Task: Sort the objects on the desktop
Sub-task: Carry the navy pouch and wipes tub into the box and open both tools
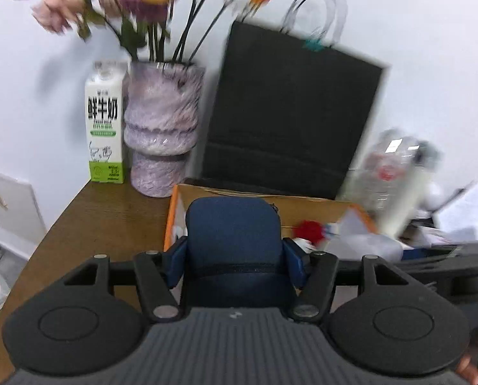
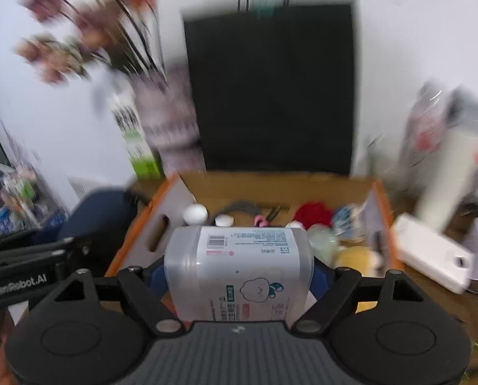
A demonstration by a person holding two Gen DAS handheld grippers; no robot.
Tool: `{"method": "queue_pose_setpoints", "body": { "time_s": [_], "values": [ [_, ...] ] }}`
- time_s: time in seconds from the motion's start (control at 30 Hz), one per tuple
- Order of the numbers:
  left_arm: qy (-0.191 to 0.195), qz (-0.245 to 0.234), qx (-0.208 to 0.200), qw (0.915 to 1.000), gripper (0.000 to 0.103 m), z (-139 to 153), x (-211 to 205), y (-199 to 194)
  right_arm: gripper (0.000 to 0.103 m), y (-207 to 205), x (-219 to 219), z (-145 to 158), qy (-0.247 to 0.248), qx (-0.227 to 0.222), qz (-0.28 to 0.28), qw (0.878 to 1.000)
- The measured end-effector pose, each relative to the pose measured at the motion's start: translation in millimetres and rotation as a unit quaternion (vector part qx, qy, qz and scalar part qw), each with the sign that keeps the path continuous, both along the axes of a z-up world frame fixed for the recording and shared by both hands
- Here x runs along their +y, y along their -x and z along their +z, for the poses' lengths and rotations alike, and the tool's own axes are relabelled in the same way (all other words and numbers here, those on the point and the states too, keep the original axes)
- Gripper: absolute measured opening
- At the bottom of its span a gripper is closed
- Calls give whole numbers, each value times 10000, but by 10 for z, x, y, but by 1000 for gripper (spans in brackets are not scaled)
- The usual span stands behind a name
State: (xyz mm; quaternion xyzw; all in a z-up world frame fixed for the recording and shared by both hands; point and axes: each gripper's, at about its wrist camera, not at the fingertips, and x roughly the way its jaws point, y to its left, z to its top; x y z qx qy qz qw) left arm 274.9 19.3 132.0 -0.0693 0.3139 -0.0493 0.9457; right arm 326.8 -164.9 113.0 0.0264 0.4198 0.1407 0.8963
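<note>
Fingertips hiding behind loads. Left gripper [image 1: 235,256] clamping blue pouch [image 1: 234,237], upright. Right gripper [image 2: 239,276] clamping wipes canister [image 2: 239,269], long axis pointing forward.

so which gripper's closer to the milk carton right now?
Left. The left gripper, clamped on a blue pouch, faces the milk carton at the desk's back-left. The right gripper, holding a white container, sits further right, over the cardboard box.
</note>
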Motion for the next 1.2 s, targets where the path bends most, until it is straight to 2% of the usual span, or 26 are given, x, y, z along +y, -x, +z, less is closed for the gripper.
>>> {"method": "queue_pose_setpoints", "body": {
  "time_s": [0.13,0.27,0.33,0.47,0.6,0.7,0.8,0.9,1.03,1.13,1.2],
  "values": [
    [-193,272,232,9992,62,-225,17,-564,82,-613,144,-467,246,814,-87,9963],
    [-114,137,521,9985,62,-426,80,-917,83,-811,224,-726,-115,1382,-70,9903],
    [-58,126,615,9980,63,-496,76,-1000,82,-818,151,-693,-200,1366,-59,9904],
    [-86,82,703,9975,63,-610,13,-1143,83,-777,-173,-362,-417,998,-184,9940],
    [-82,-59,847,9964,64,-712,-135,-1288,86,-858,-482,-150,-199,564,-562,9966],
    [-85,-204,982,9949,69,-786,-261,-1392,86,-927,-640,-188,48,491,-738,9961],
    [-224,-315,771,9963,82,-743,-341,-1389,86,-951,-699,-324,336,531,-837,9945],
    [-369,-355,623,9967,86,-617,-350,-1316,86,-930,-744,-430,241,715,-718,9946],
    [-451,-303,652,9964,90,-529,-322,-1085,86,-861,-719,-502,279,777,-639,9945],
    [-656,-364,652,9950,92,-537,-340,-844,86,-768,-697,-530,133,903,-711,9933],
    [-812,-436,667,9935,94,-554,-368,-726,86,-694,-668,-519,299,852,-696,9935]
  ]
}}
